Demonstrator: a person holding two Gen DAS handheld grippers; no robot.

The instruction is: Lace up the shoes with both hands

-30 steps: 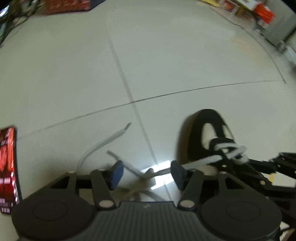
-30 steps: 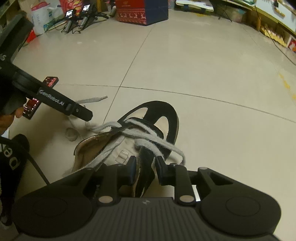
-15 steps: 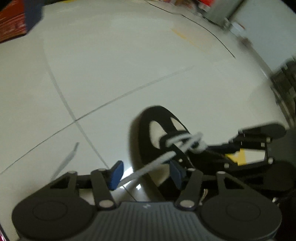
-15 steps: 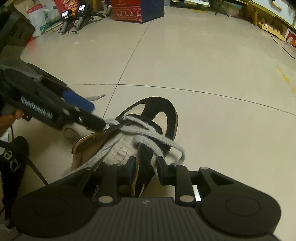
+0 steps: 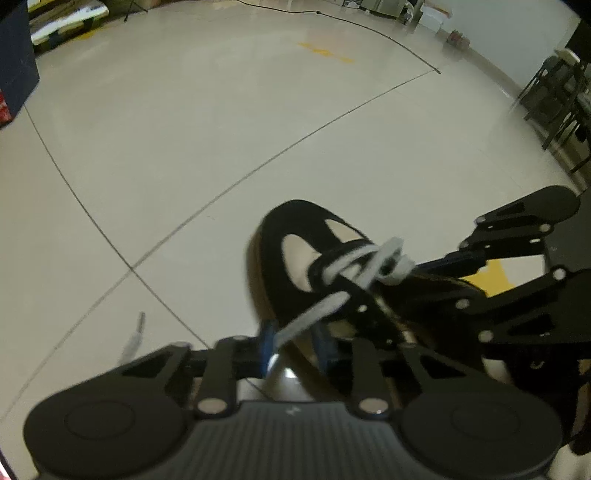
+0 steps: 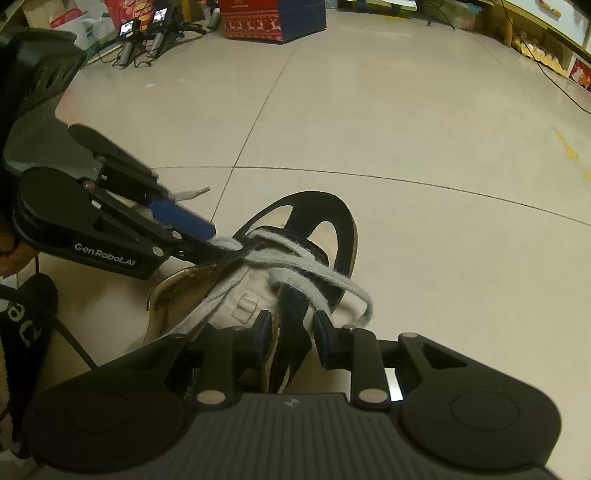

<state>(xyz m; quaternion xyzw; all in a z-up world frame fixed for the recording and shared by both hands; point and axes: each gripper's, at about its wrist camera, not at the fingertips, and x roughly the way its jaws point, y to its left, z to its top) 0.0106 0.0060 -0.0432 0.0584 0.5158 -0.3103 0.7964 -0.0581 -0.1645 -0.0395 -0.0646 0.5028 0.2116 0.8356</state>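
A black and beige shoe (image 6: 332, 221) lies on the tiled floor, its toe pointing away, with a grey-white lace (image 6: 295, 266) crossed over its front. My left gripper (image 6: 221, 245) comes in from the left and is shut on a lace strand at the shoe's left edge. In the left wrist view that strand (image 5: 317, 314) runs from the shoe (image 5: 295, 258) down between the blue pads (image 5: 267, 343). My right gripper (image 6: 291, 328) holds the shoe's black middle strap between its pads. A loose lace end (image 6: 192, 192) lies on the floor to the left.
A red gift box (image 6: 271, 16) and several devices with cables (image 6: 144, 33) stand far back. Dark chairs (image 5: 554, 92) are at the right of the left wrist view, and a thin cable (image 5: 369, 26) crosses the floor. A black strap with letters (image 6: 26, 325) lies at the near left.
My left gripper rolled and swung from the loose lace on the floor over to the shoe, then shut on a lace strand. The right gripper and the shoe stayed put.
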